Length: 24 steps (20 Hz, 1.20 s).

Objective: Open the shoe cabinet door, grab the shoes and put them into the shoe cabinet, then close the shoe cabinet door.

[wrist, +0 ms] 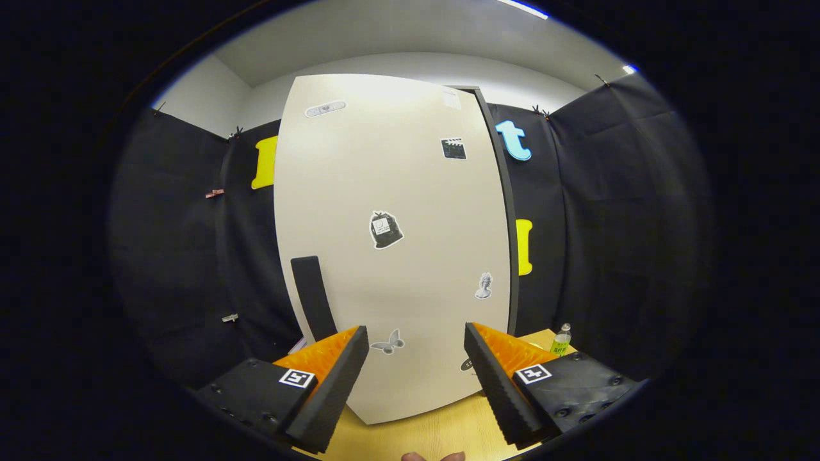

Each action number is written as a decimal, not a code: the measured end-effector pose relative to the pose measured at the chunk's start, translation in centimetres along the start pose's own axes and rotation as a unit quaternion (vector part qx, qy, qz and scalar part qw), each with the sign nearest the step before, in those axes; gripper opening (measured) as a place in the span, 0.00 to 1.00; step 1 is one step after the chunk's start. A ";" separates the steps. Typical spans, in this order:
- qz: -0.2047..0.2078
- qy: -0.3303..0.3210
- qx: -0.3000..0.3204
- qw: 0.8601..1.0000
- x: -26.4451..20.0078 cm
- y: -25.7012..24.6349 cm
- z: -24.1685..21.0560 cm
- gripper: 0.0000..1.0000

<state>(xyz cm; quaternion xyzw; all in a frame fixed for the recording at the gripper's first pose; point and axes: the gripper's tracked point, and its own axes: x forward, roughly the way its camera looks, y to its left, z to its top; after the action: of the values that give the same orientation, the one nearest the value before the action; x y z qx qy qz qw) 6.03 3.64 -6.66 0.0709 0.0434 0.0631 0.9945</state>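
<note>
From the gripper view, the gripper faces a tall, pale cream shoe cabinet door that stands just ahead of the fingers on a light wooden tabletop. The fingers are spread wide apart with nothing between them but open air and the lower part of the door. The door looks closed, its flat face turned toward the camera, with a dark vertical handle near its left edge, just above the left fingertip. Several small stickers dot the face, among them a dark bag-shaped sticker near the middle and a grey butterfly sticker low between the fingertips. A small clear bottle with a green label stands on the tabletop to the right of the cabinet, just beyond the right finger.
</note>
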 end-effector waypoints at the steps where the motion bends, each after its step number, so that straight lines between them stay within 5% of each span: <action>1: -0.003 0.000 0.002 1.000 0.0 -0.2 0.1 0.97; 24: -0.014 -0.008 -0.032 0.999 -0.7 -1.4 0.7 0.98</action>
<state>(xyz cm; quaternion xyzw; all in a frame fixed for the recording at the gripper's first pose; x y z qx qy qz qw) 5.59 2.05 -6.18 0.0385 0.0342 0.0497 0.9974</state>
